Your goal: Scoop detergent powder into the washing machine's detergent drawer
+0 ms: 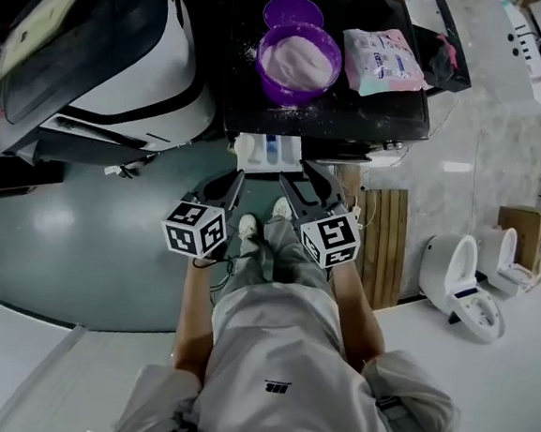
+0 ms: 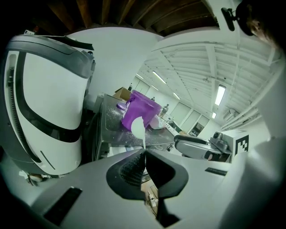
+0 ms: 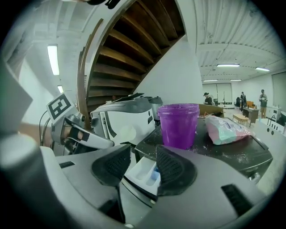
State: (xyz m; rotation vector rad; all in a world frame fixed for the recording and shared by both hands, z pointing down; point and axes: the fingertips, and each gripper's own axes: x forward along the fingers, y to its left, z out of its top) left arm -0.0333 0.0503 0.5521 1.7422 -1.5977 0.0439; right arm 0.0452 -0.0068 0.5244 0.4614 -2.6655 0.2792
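My left gripper [image 2: 144, 151] has its fingers pinching the thin handle of a white scoop [image 2: 137, 127]. My right gripper [image 3: 144, 150] is spread and empty before the open detergent drawer [image 3: 139, 173]. The purple powder tub [image 1: 299, 62] sits on the surface above. A loaded scoop could twist in that narrow pinch and spill.

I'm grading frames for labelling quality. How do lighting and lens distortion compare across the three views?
Head view: dim overall, black washer top swallows detail, glare patches on the floor. Left gripper view: strong fisheye bending, ceiling strip light blown out. Right gripper view: dark vignetted corners, purple tub sharp, near jaws soft.
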